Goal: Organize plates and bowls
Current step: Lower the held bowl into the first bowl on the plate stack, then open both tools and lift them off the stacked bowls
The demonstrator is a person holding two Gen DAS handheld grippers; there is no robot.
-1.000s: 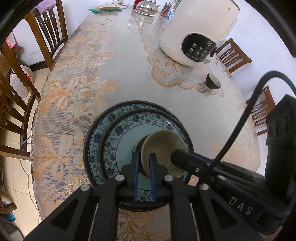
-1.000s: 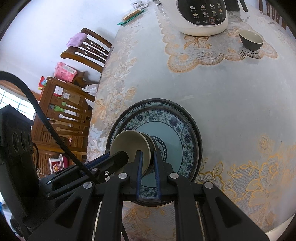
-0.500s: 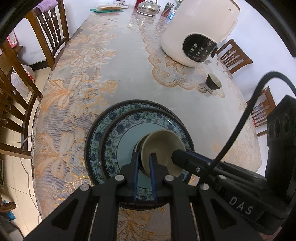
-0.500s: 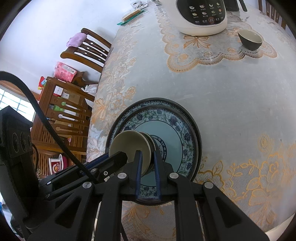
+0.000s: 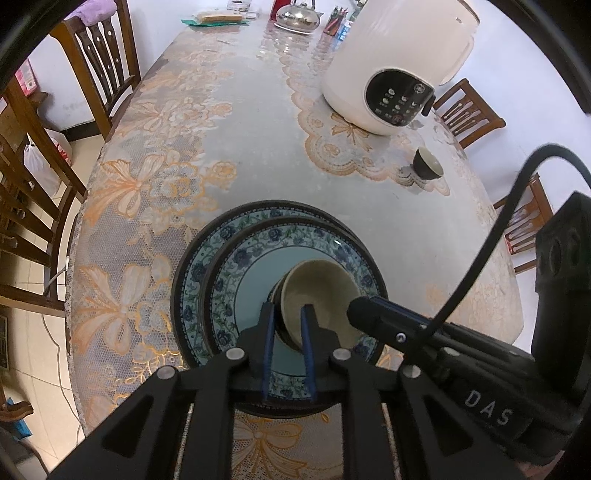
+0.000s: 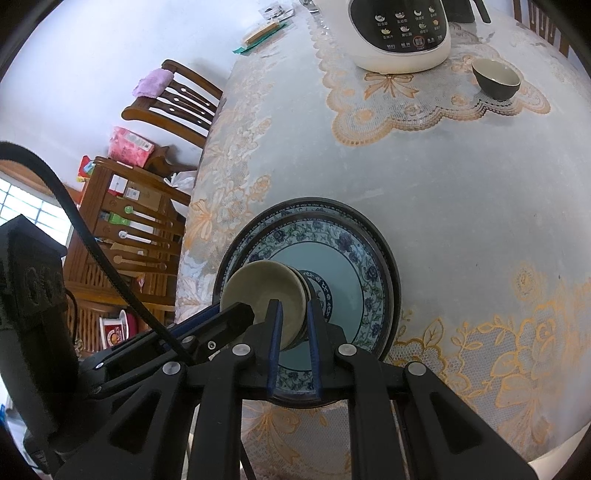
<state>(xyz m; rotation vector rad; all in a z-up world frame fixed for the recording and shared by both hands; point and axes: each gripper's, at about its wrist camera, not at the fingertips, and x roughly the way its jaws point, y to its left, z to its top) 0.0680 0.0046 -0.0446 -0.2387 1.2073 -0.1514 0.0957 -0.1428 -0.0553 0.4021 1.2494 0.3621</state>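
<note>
Both tongs straddle the bowl [image 5: 317, 295] rim on the plates [image 5: 229, 266]: left tongs [image 5: 288, 314] are opening, right tongs [image 6: 293, 314] clenched on it.

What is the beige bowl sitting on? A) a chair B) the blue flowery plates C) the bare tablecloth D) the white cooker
B: the beige bowl rests in the middle of the stacked blue flowery plates, as the right wrist view also shows.

white rice cooker [image 5: 399, 70], steel kettle [image 5: 298, 15], wooden chairs [image 5: 99, 70].
</note>
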